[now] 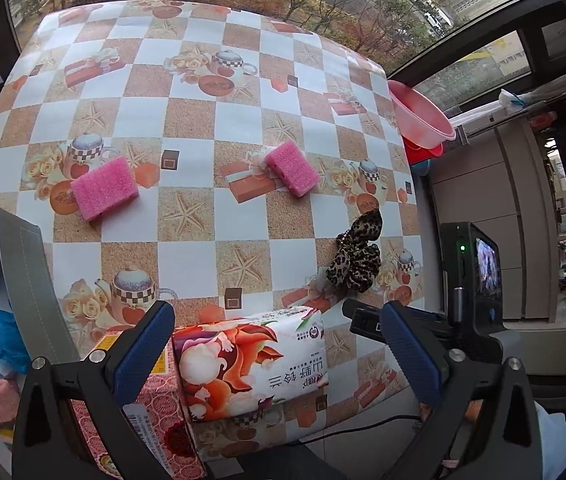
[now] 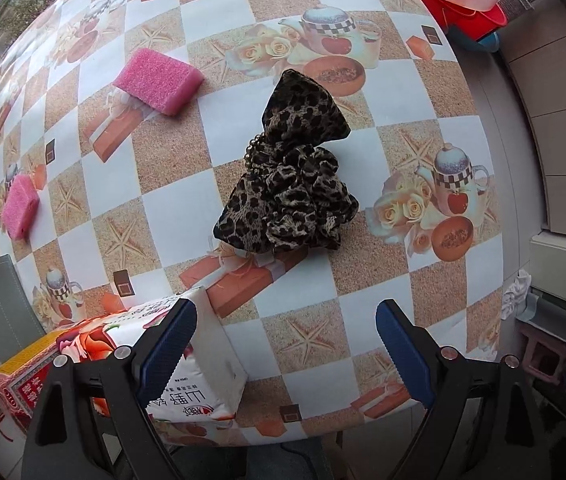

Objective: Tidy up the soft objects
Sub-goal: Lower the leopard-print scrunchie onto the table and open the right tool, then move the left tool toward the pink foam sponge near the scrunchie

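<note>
Two pink sponges lie loose on the desk [image 1: 187, 128]: one sponge [image 1: 105, 189] toward the left near the grey bin [image 1: 23, 264], the other sponge [image 1: 293, 168] farther right, well apart from it. Leopard-print scrunchie [image 2: 287, 184] sits bunched near the desk's right edge, a short string of beads showing at its left side. Floral tissue pack [image 1: 251, 364] lies at the near edge, leaning against a red patterned box [image 1: 151, 412]. Bin already holds blue and pink soft items, so probably the drop point. Handling, judged: sponges light, springy, rough-faced, not slippery; best pinched across the short width, mid-body, and they will squash under pressure. Scrunchie very light and limp, no stiff part except the beads; take it at the gathered middle where the folds pile thickest, not by a loose frill that would slip out. Tissue pack light, yielding, slick plastic wrap; grip across its narrow sides, firmly enough not to slide. Nothing here is fragile. Left gripper [image 1: 279, 356]: jaws spread wide, tissue pack lying below and between them in view, pads not pressing it; contact with the pack cannot be told. Right gripper [image 2: 287, 356]: jaws spread wide, nothing between them, pointing down at the desk, scrunchie just ahead, left pad overlapping the tissue pack's corner in view.
</note>
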